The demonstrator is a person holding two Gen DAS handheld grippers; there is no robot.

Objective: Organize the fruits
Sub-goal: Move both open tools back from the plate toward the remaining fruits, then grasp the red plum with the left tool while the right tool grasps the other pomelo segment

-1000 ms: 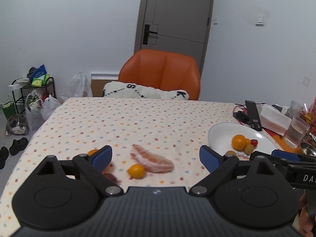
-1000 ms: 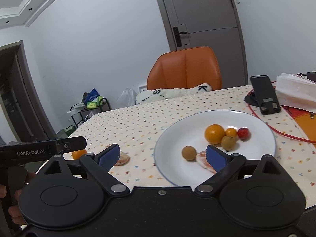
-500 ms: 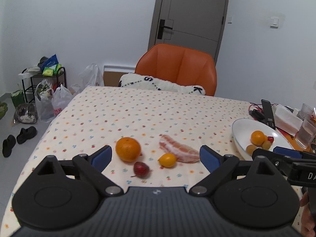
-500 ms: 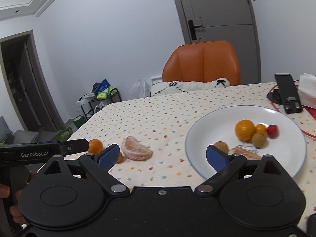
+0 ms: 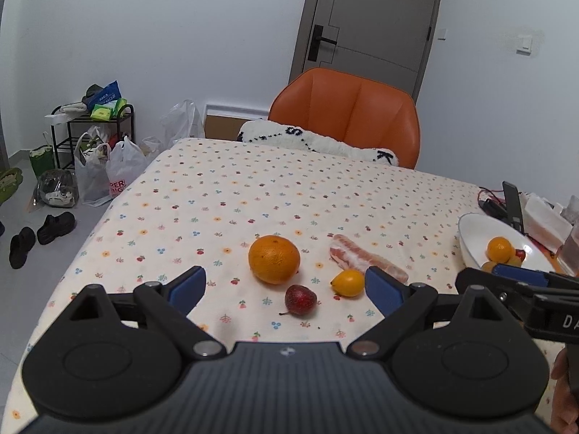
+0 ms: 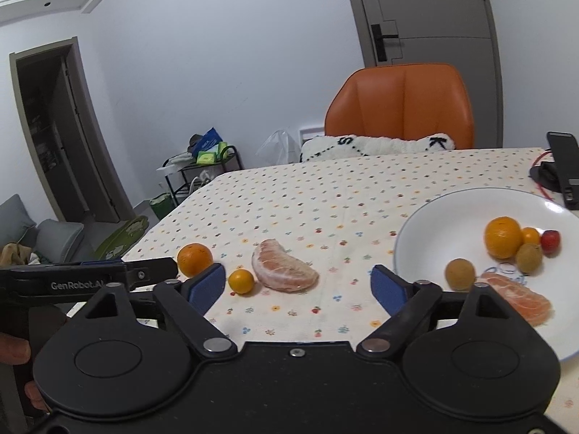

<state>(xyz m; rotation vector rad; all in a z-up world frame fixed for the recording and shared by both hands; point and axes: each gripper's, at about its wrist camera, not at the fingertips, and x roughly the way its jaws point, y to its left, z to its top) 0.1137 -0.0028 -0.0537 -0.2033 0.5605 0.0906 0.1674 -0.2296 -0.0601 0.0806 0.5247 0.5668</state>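
Tablecloth, left to right: left gripper (image 5: 286, 287) spread and empty, orange (image 5: 274, 259) straight ahead between its jaws, nearest; pomelo segment (image 6: 284, 270) lengthwise before the spread, empty right gripper (image 6: 298, 286); plate (image 6: 434, 224) rightmost.

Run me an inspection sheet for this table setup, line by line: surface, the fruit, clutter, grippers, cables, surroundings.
Surface: floral-print tablecloth, flat.
Job's things: large orange, small yellow-orange kumquat, dark red berry-like fruit and peeled pink pomelo wedge lie loose on the cloth; round white plate holds an orange, small fruits and a second wedge.
Clutter: black phone stand, white tissue pack.
Grippers: left gripper open, empty; right gripper open, empty.
Cables: red cable beside the stand.
Surroundings: orange chair, grey door, shopping bags, black shoes.
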